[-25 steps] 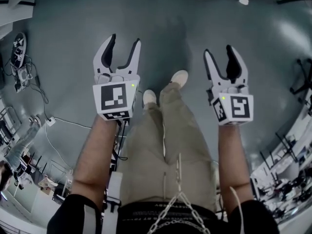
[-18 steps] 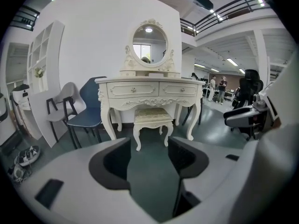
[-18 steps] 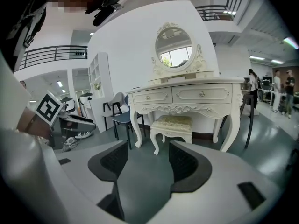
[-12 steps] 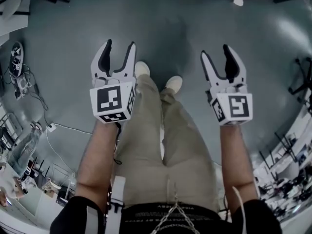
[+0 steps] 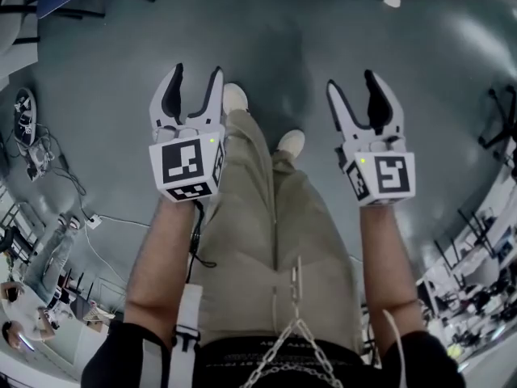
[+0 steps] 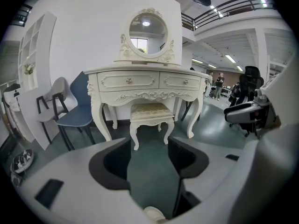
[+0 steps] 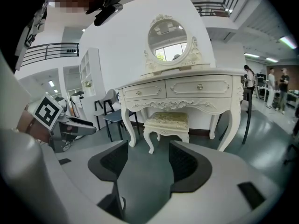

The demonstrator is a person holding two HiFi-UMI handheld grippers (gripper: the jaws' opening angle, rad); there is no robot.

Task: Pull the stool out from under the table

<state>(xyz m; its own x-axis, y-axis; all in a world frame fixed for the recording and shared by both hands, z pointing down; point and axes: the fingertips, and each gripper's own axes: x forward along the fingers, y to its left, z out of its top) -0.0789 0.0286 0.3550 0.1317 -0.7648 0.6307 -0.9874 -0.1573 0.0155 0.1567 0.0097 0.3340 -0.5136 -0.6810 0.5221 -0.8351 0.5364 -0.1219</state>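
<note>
Stool (image 6: pixel 150 113) stood tucked under table (image 6: pixel 140 80), far ahead, well apart from both grippers. Left gripper (image 5: pixel 196 74) and right gripper (image 5: pixel 351 82) held jaws apart, empty. Stool looked rigid, fairly light, with soft cushion top. Likely best hold: seat rail or near legs.

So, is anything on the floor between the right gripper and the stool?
No. In the right gripper view, only bare grey floor lies between the open right gripper and the stool.
</note>
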